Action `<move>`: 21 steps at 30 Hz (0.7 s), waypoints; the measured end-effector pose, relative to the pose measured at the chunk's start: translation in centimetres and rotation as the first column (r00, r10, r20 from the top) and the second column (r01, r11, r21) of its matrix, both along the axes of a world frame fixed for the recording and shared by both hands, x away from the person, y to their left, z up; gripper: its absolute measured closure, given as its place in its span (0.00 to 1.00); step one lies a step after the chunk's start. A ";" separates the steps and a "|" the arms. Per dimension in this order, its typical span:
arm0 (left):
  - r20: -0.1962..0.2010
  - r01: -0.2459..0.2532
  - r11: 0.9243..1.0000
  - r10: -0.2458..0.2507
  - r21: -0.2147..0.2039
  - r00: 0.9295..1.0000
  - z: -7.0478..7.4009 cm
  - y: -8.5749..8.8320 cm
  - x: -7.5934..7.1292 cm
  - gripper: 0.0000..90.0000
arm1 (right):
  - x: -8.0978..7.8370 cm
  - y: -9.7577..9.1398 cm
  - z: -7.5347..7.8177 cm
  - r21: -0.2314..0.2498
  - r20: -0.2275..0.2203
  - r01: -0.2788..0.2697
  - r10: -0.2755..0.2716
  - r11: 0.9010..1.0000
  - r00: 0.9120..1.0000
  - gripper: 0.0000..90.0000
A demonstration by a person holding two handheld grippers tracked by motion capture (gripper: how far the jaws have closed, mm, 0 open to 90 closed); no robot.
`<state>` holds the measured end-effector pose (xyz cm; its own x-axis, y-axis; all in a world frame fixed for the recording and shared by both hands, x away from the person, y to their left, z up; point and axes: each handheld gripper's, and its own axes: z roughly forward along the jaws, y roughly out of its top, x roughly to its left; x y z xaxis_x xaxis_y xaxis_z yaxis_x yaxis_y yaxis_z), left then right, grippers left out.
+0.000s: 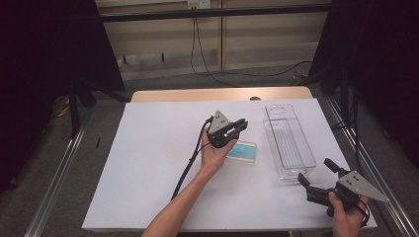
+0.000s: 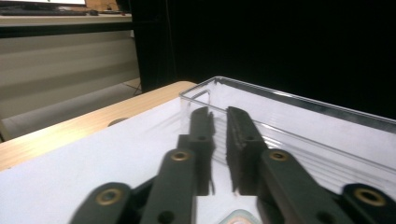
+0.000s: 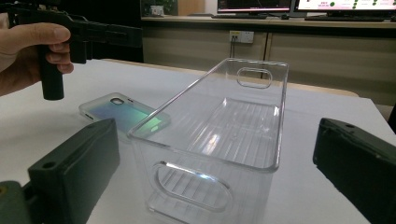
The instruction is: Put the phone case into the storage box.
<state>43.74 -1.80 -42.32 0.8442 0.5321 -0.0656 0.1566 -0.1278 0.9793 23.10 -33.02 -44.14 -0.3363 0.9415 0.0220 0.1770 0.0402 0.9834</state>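
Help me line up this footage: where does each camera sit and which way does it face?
High view: above the table's near edge, looking forward and down; both forearms, left claw, right claw.
Left gripper view: on the left claw, nearly shut, facing the clear bin.
Right gripper view: on the open right claw, facing the bin.
All share the bin and phone case.

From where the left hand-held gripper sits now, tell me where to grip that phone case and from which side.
Grip the phone case across its two long edges, coming straight down from above. It lies flat on the white table, so its thin rim is probably the only hold. The left hand-held gripper, jaws nearly shut, would have to open first; stay off the clear bin beside it.
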 end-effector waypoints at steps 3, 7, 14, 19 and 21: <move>0.000 0.007 1.000 -0.007 0.005 1.000 0.1 -0.3 0.0 0.99 | 0.0 0.0 0.0 0.001 -0.002 0.000 0.000 1.000 1.000 0.00; -0.025 0.020 1.000 -0.020 0.005 0.999 0.0 -0.4 0.2 1.00 | 0.0 0.0 0.0 0.003 0.000 -0.001 0.001 1.000 1.000 0.00; -0.138 0.064 0.995 -0.054 0.070 0.989 -0.4 -0.9 0.9 1.00 | 0.0 0.0 0.0 0.001 -0.001 -0.001 0.001 1.000 1.000 0.00; -0.196 0.072 0.991 -0.049 0.109 0.979 -0.5 -1.2 1.4 1.00 | 0.0 0.0 0.0 0.001 -0.002 -0.003 0.003 1.000 1.000 0.00; -0.214 0.082 0.990 -0.056 0.117 0.975 -0.6 -1.3 1.5 1.00 | 0.0 0.0 0.0 0.002 -0.002 -0.005 0.005 1.000 1.000 0.00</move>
